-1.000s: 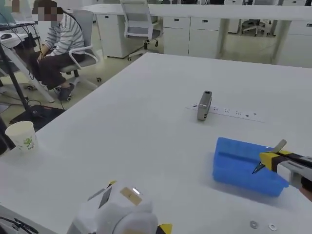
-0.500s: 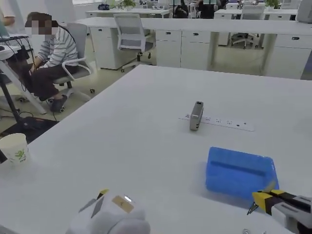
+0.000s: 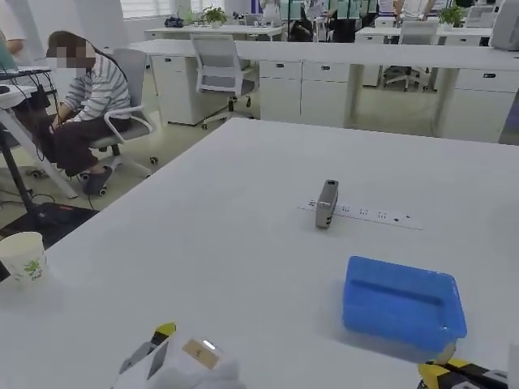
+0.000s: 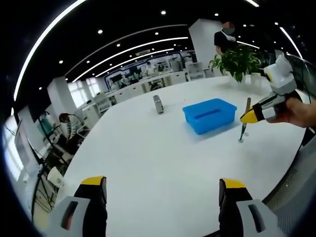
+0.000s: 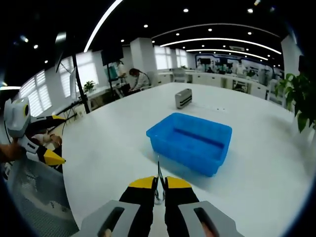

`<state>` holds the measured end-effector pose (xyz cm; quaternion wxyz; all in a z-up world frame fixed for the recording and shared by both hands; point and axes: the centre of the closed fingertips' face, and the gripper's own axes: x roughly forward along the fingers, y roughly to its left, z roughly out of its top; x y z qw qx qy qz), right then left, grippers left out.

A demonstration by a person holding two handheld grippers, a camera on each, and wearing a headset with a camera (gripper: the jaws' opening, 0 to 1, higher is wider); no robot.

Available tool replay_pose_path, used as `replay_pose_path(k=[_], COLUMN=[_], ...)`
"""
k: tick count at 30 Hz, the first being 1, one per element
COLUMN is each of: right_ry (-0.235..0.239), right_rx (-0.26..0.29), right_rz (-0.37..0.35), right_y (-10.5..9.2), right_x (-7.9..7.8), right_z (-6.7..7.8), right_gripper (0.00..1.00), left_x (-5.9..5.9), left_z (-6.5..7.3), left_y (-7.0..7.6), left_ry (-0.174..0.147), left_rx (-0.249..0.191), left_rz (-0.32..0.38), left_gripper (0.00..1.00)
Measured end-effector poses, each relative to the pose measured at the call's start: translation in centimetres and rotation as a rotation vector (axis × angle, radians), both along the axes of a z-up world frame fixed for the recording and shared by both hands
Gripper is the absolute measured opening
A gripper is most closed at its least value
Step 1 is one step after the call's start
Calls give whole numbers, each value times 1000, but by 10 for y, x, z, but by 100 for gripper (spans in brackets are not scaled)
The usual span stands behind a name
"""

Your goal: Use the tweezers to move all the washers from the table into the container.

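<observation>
- Two yellow-tipped jaws of the right gripper (image 5: 159, 185) are clenched on the tweezers (image 5: 158, 170), which point toward 12 o'clock.
- Seen from the left gripper view, the tweezers' tips reach down to the white table (image 4: 148, 148), near the container.
- Just beyond those jaws, at 1 o'clock, the blue container (image 5: 190, 140) sits on the table.
- Spread wide and holding nothing, the left gripper (image 4: 160, 197) faces the container at its 1 o'clock.
- At 11 o'clock from the container in the head view, a grey block (image 3: 326, 203) stands on a power strip (image 3: 373, 215).
</observation>
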<state>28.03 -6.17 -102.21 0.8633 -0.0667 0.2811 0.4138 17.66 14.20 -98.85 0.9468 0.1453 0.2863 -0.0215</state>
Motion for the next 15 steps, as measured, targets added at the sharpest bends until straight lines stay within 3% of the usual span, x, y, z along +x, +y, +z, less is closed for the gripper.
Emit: replay_pose_path(k=[7, 15], right_ry=[-71, -40], right_rx=[-39, -15], right_rz=[54, 14], right_y=[5, -2], right_x=[-9, -7], right_z=[1, 1], right_gripper=[2, 1], left_x=[-1, -1], left_z=[-3, -4], left_y=[0, -1], left_ry=[15, 25], left_rx=[1, 17], left_rz=[-3, -15], left_gripper=[95, 94])
